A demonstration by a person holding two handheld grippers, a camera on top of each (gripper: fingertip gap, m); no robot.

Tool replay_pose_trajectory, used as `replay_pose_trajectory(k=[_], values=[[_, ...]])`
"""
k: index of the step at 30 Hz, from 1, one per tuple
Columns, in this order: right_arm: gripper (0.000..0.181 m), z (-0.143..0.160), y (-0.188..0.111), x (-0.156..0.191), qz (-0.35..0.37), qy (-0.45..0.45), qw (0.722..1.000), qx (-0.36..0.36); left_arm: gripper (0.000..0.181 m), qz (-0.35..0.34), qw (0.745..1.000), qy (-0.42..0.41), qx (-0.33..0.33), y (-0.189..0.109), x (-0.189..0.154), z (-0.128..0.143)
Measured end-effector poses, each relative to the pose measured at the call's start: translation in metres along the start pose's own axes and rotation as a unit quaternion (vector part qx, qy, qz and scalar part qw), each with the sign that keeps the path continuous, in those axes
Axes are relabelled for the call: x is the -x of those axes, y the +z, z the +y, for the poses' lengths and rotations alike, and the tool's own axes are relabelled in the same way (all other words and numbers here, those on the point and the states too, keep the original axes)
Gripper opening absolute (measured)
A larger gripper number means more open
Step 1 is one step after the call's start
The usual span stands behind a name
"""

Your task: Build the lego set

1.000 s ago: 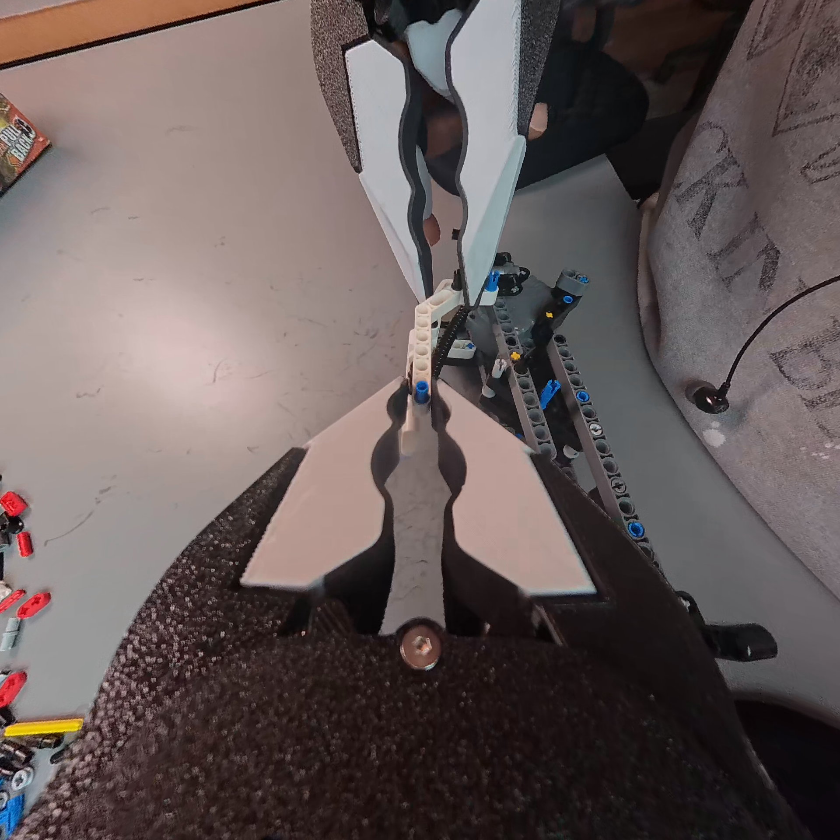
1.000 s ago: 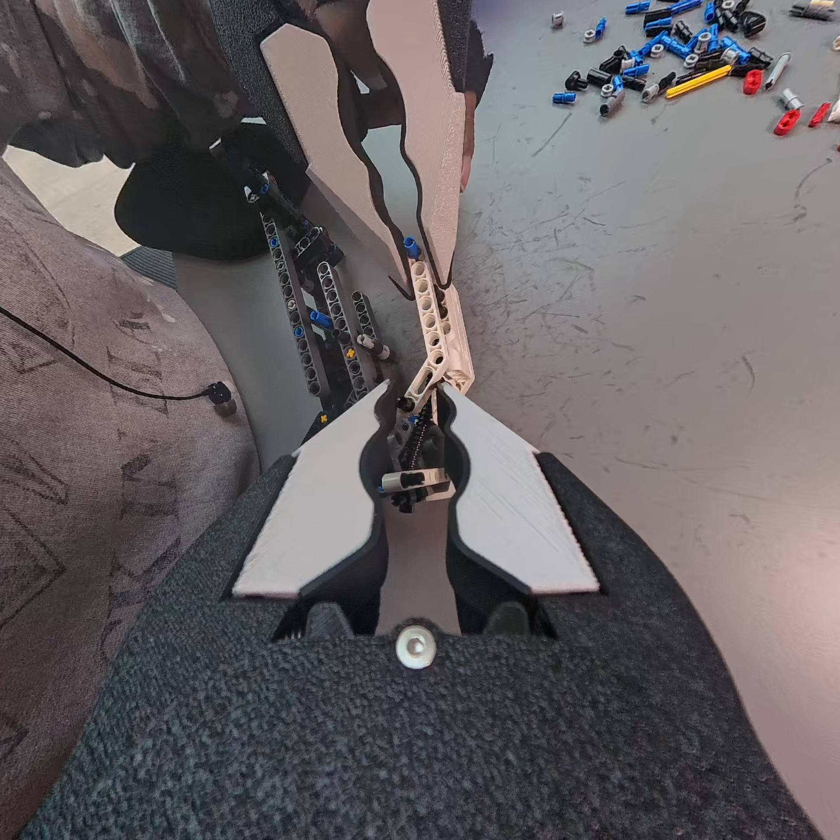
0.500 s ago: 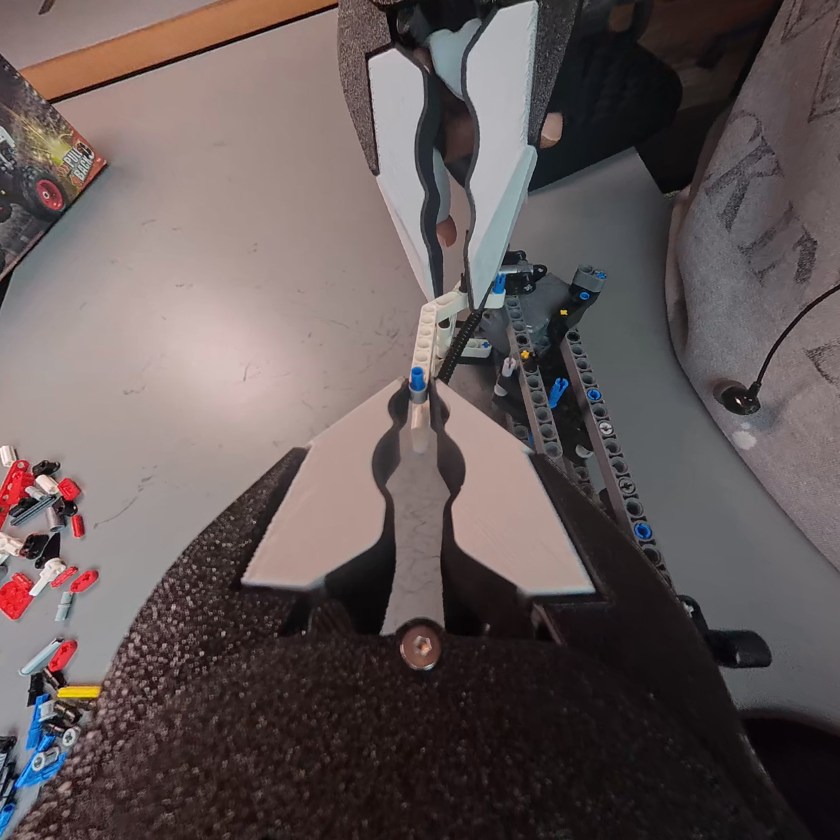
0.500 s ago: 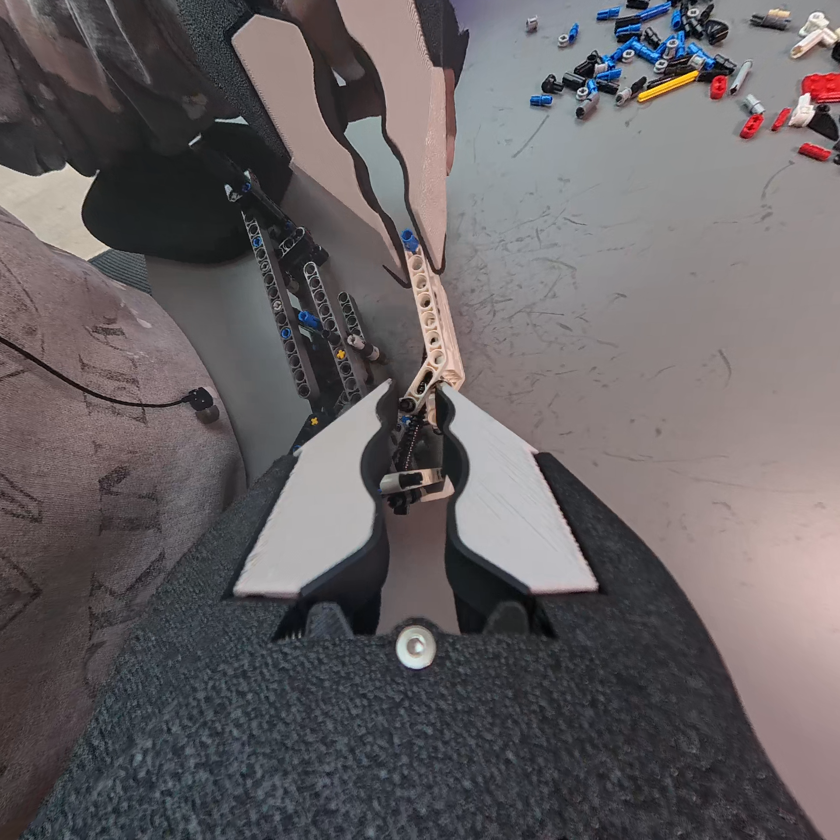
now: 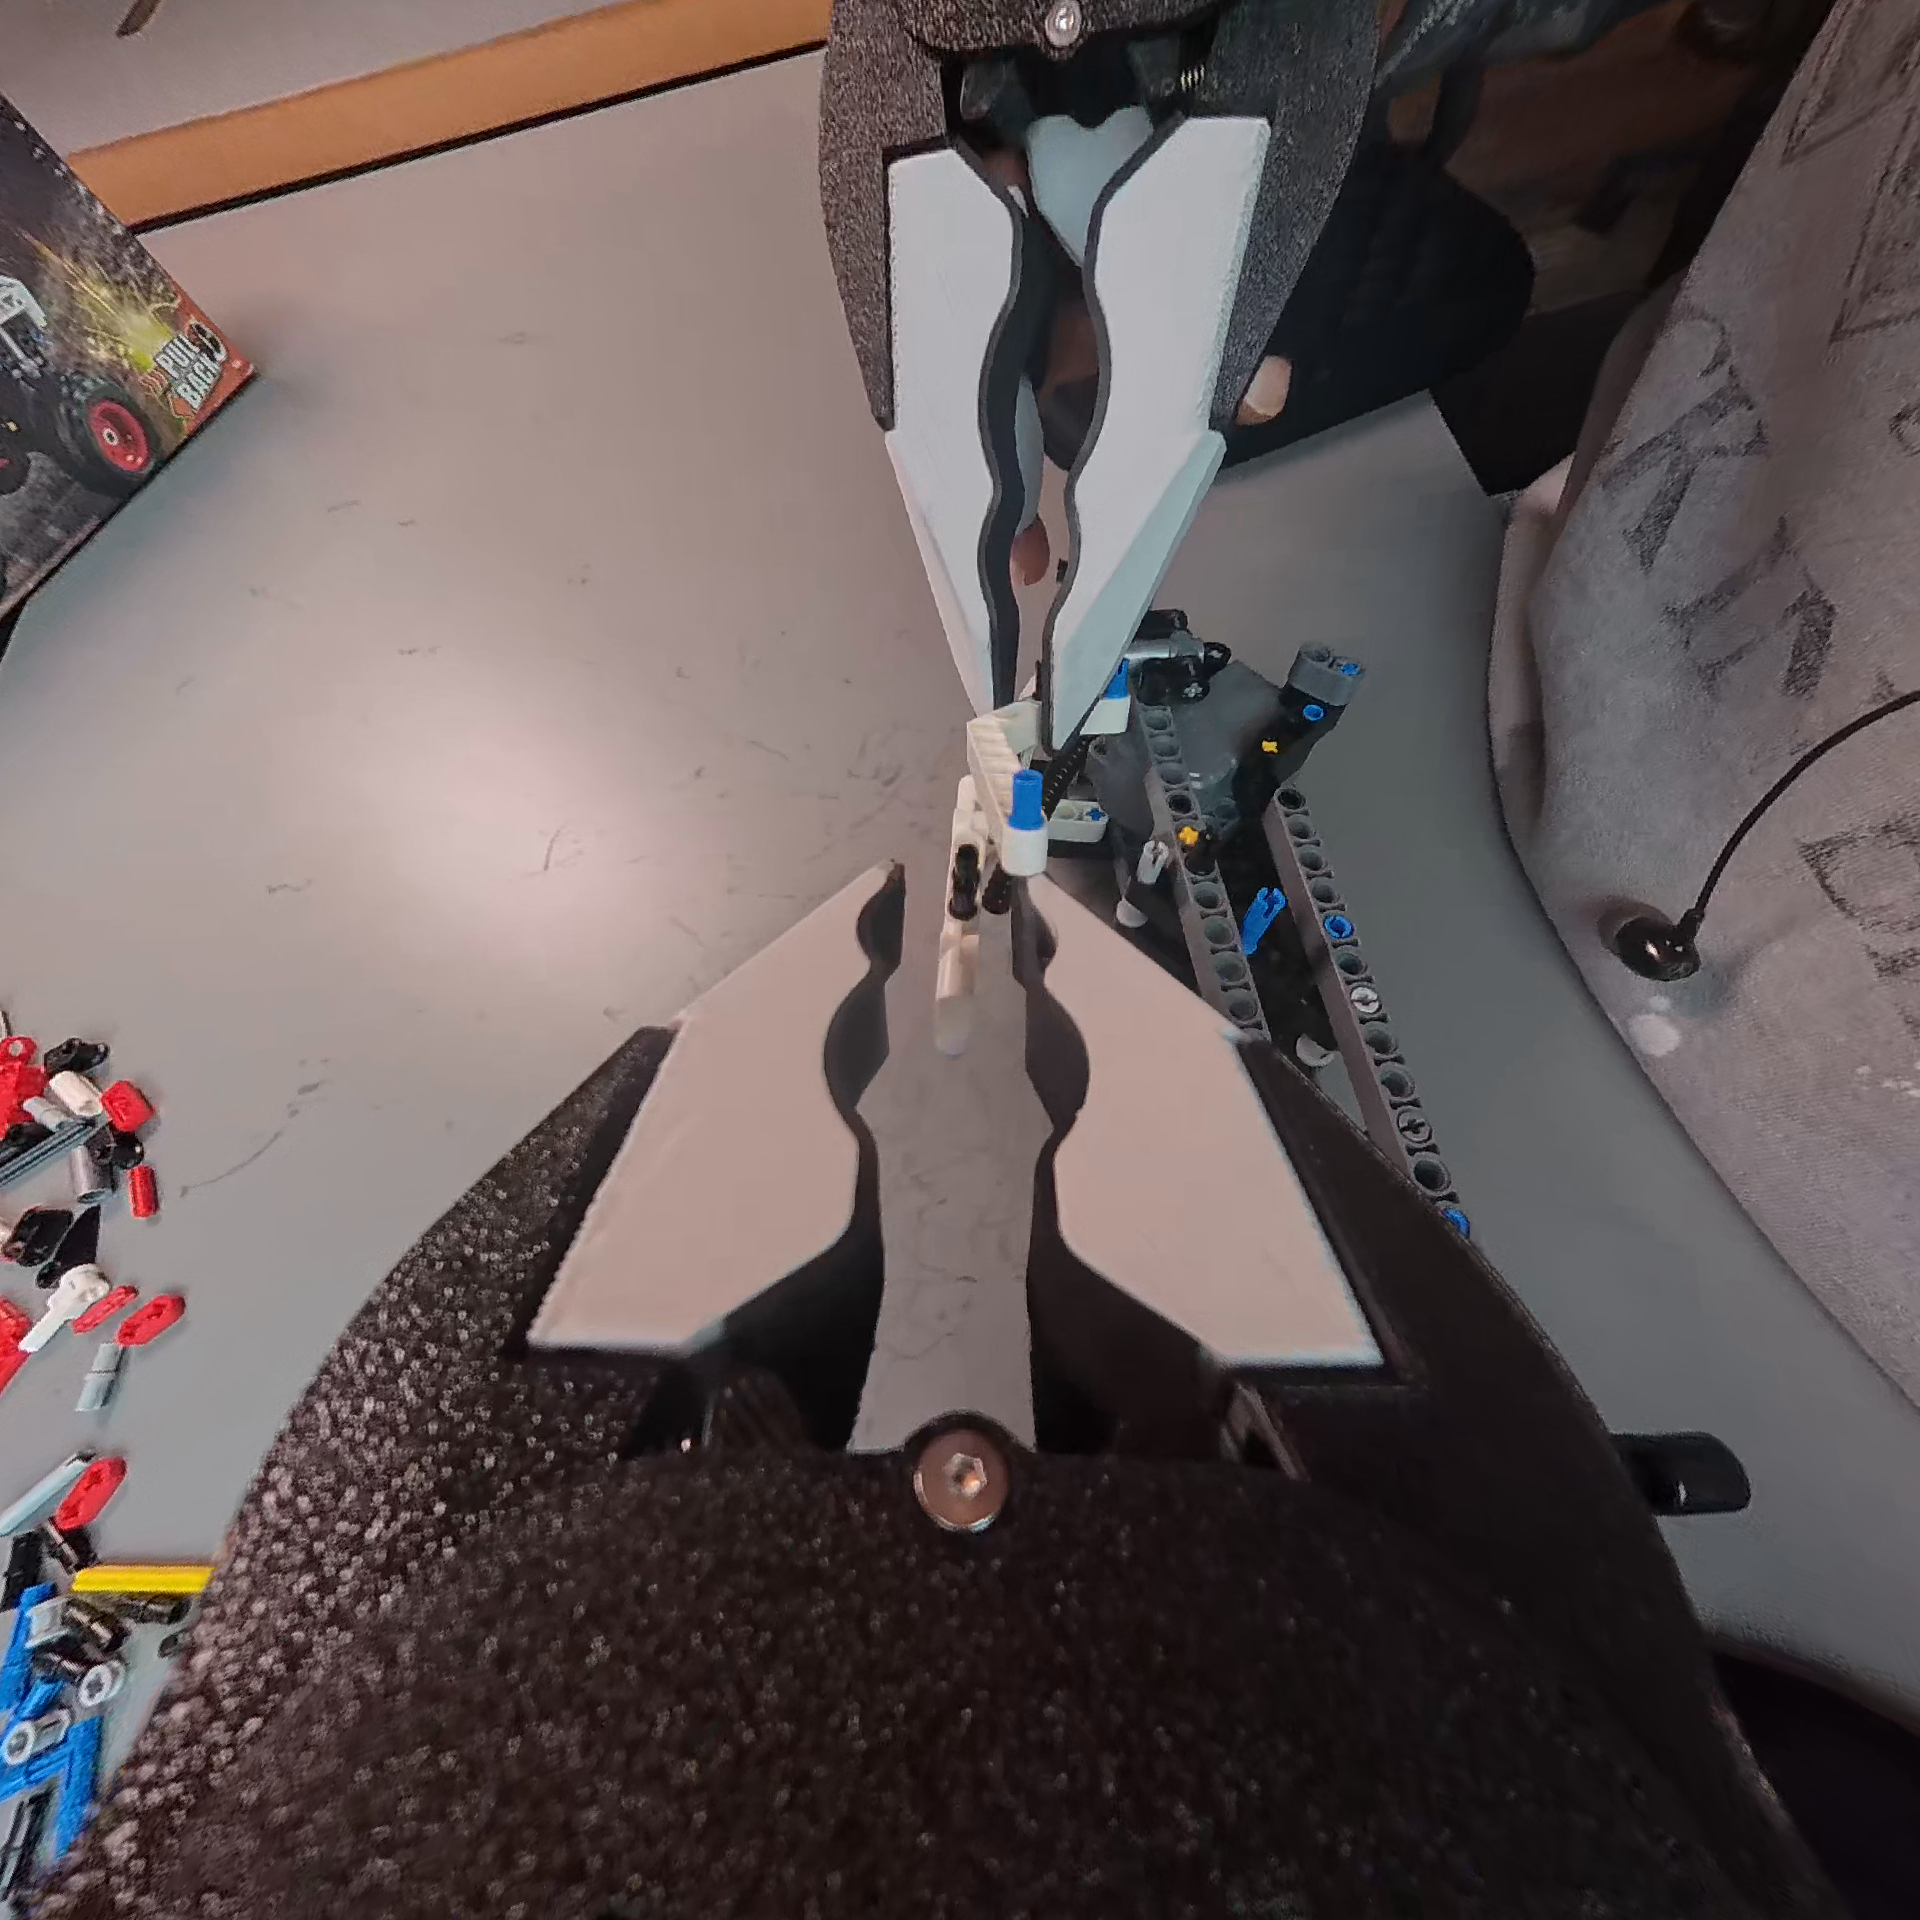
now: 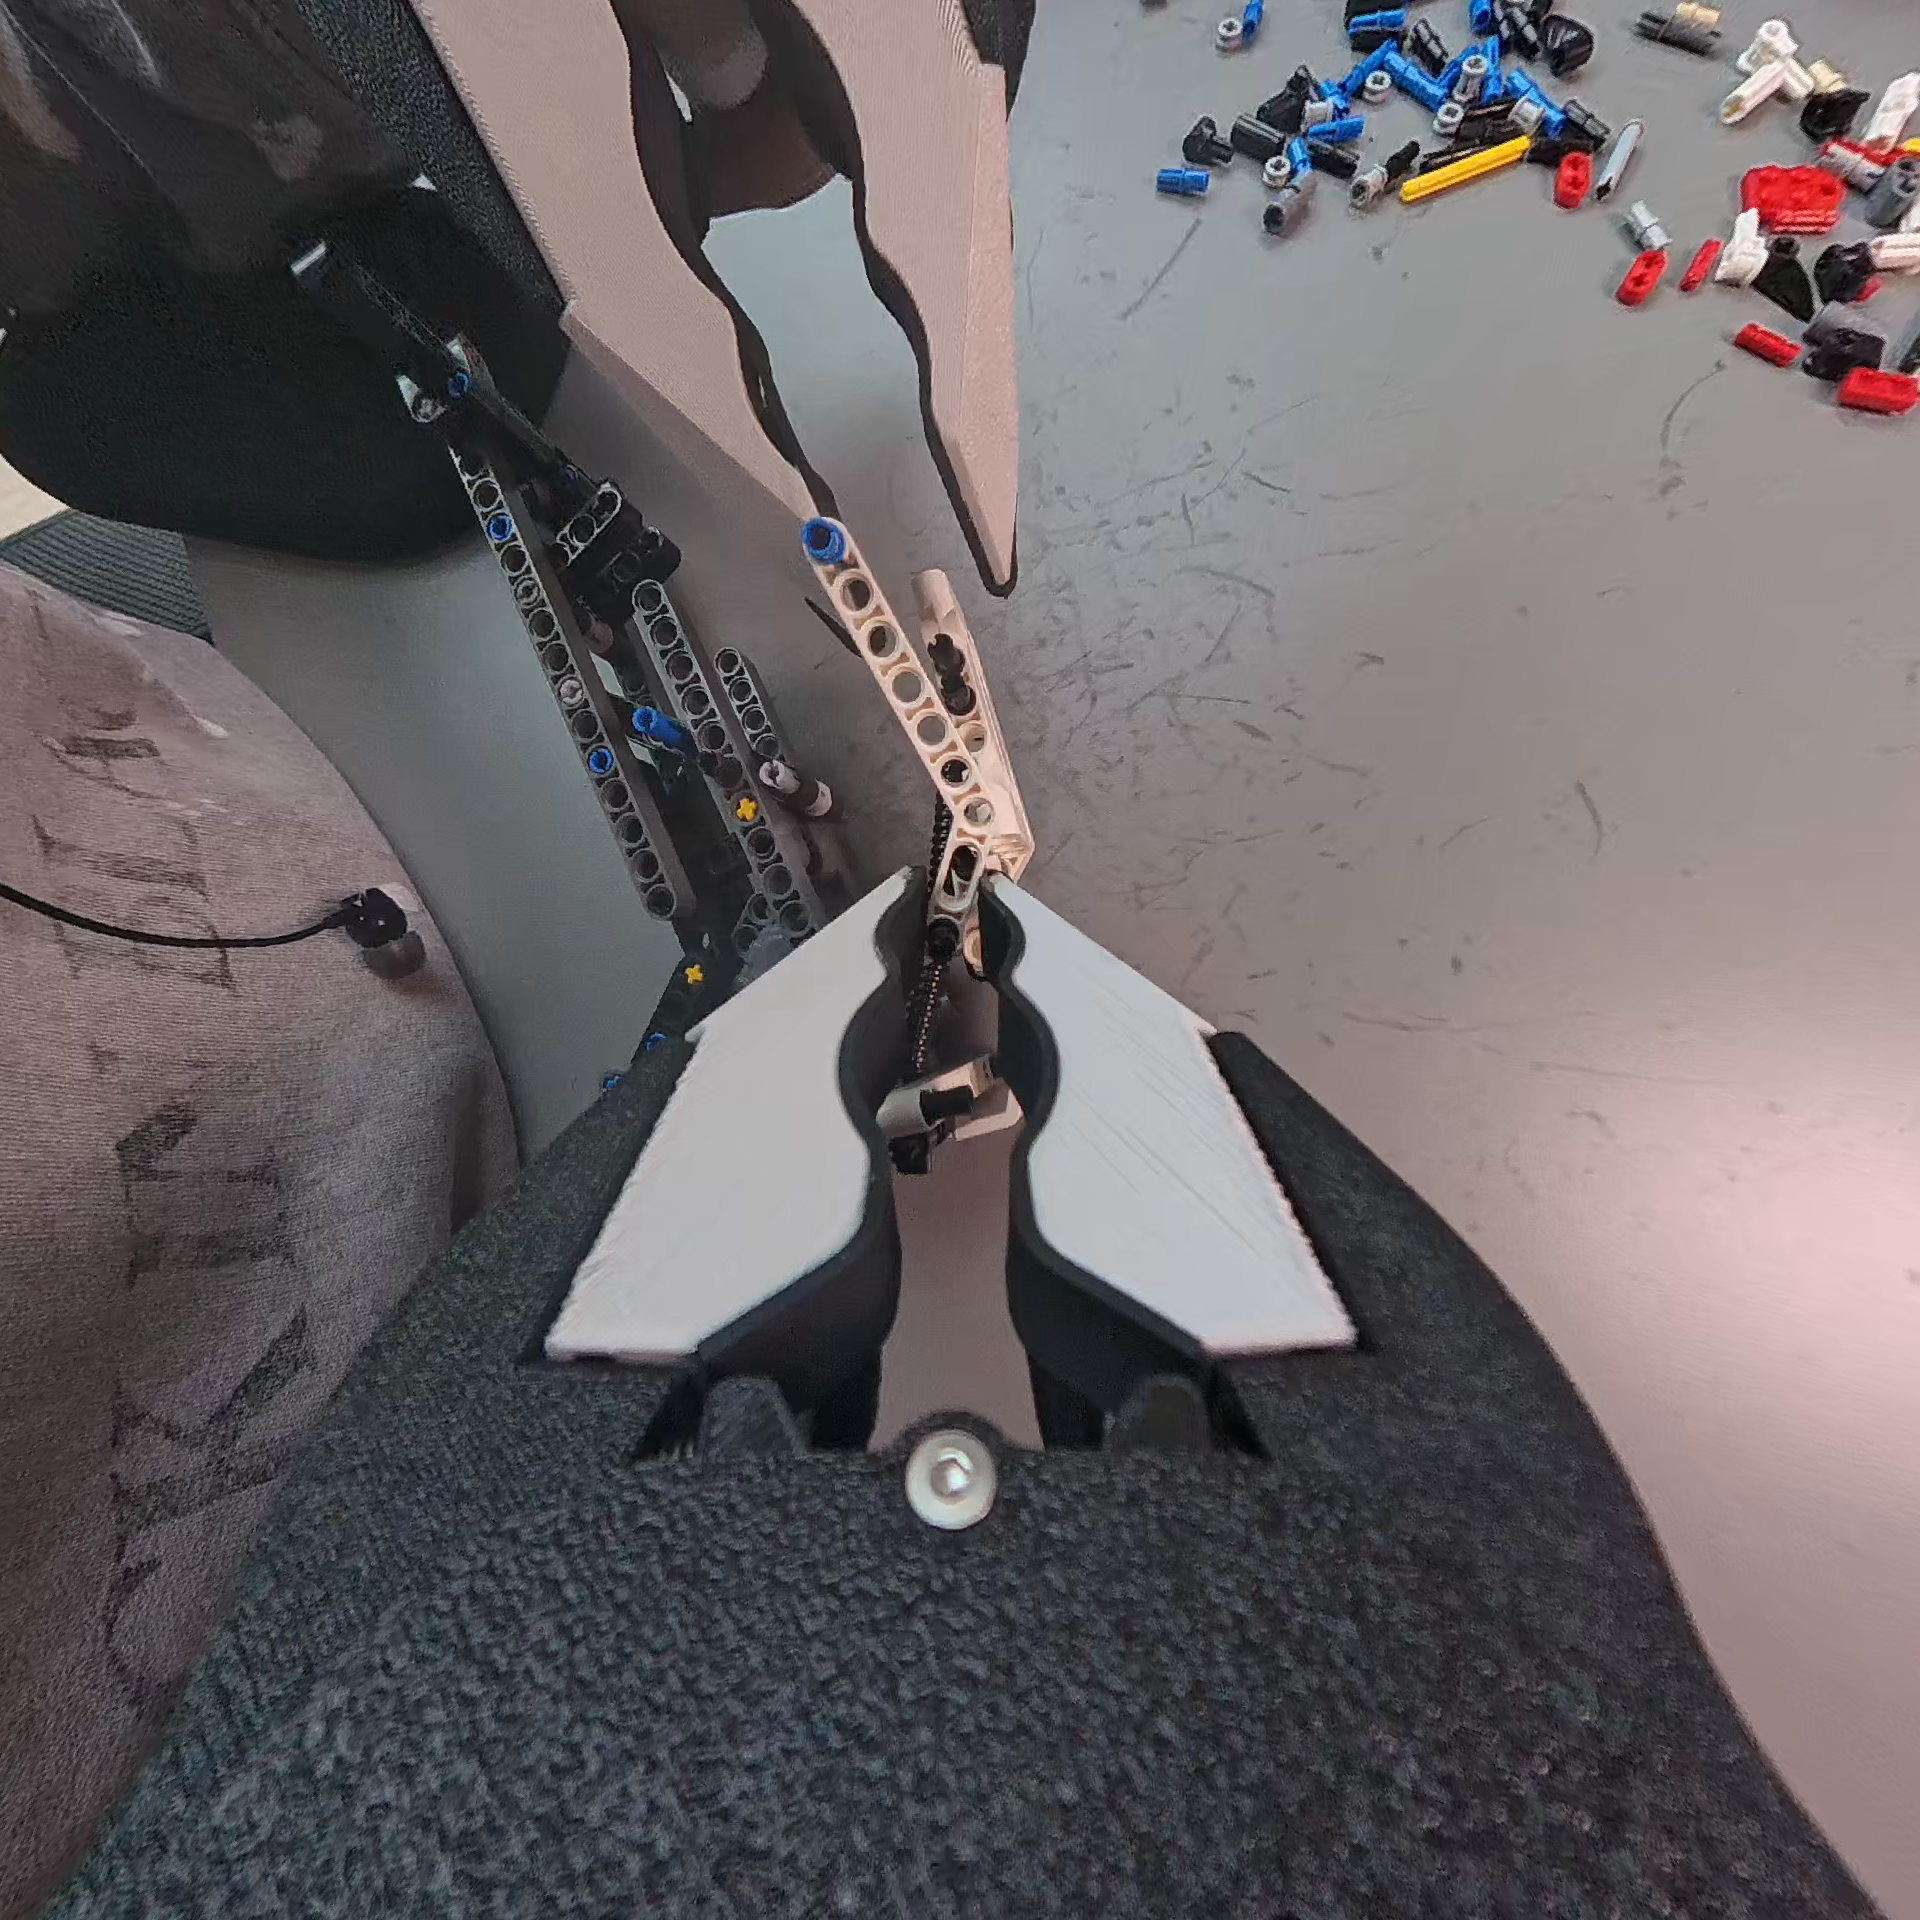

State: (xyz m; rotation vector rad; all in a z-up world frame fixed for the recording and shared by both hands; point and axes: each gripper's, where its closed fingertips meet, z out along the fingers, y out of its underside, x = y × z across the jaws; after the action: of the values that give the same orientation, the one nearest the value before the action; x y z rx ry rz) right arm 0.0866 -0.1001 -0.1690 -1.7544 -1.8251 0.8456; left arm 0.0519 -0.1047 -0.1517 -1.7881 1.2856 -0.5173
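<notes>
The left gripper [image 5: 956, 883] stands released at the centre of the left wrist view — its 2 pale fingers are spread, with the free end of a white beam [image 5: 961, 935] lying in the gap between them and touching neither that can be seen. A blue pin [image 5: 1027, 802] in a white sleeve sticks up from that beam just above the fingertips.

The right gripper [image 6: 951, 883] is clenched on the lower, bent end of the same white beam [image 6: 914, 707], seen at the centre of the right wrist view; a black toothed strip and a small white-and-black piece sit farther back between its fingers. From there the beam slants toward the upper middle of the frame, ending in a blue pin [image 6: 821, 537].

The lego model [image 5: 1226, 831] — long grey and black holed beams with blue and yellow pins — lies on the grey table [image 5: 468, 675], right of centre in the left wrist view and left of centre in the right one, joined to the white beam. Loose pieces [image 6: 1558, 156] in red, blue, black, white and 1 yellow rod fill the upper right of the right wrist view. A printed box [image 5: 94, 384] sits at the left edge of the left wrist view.
</notes>
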Motion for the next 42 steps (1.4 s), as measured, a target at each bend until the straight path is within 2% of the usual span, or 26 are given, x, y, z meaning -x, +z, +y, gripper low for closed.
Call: replay_pose_trajectory(k=[10,13,16,28,31,34,42], values=[[0.007,0.000,0.000,0.001,0.047,-0.014,0.999,0.017,0.019,0.025,0.998,0.017,-0.057,-0.001,-0.024,-0.029],[0.007,0.001,0.000,0.001,0.067,-0.025,0.997,0.022,0.020,0.010,0.997,0.012,-0.073,-0.003,-0.025,-0.039],[0.007,0.001,0.000,0.001,0.077,-0.029,0.996,0.026,0.004,-0.033,0.998,0.050,-0.016,0.006,-0.017,-0.021],[0.007,0.001,0.003,0.001,0.116,-0.011,0.993,0.009,0.028,-0.044,0.997,0.067,0.001,-0.001,-0.026,-0.010],[0.007,0.002,0.002,0.001,0.120,-0.002,0.993,0.002,0.027,-0.027,0.999,0.043,-0.011,-0.007,-0.029,-0.010],[0.007,0.002,0.002,0.001,0.124,0.003,0.992,-0.004,0.027,-0.013,0.999,0.031,0.008,-0.007,-0.034,0.001],[0.007,0.001,0.003,0.000,0.130,0.002,0.991,-0.011,0.011,-0.058,0.997,0.036,0.017,0.000,-0.024,0.004]])
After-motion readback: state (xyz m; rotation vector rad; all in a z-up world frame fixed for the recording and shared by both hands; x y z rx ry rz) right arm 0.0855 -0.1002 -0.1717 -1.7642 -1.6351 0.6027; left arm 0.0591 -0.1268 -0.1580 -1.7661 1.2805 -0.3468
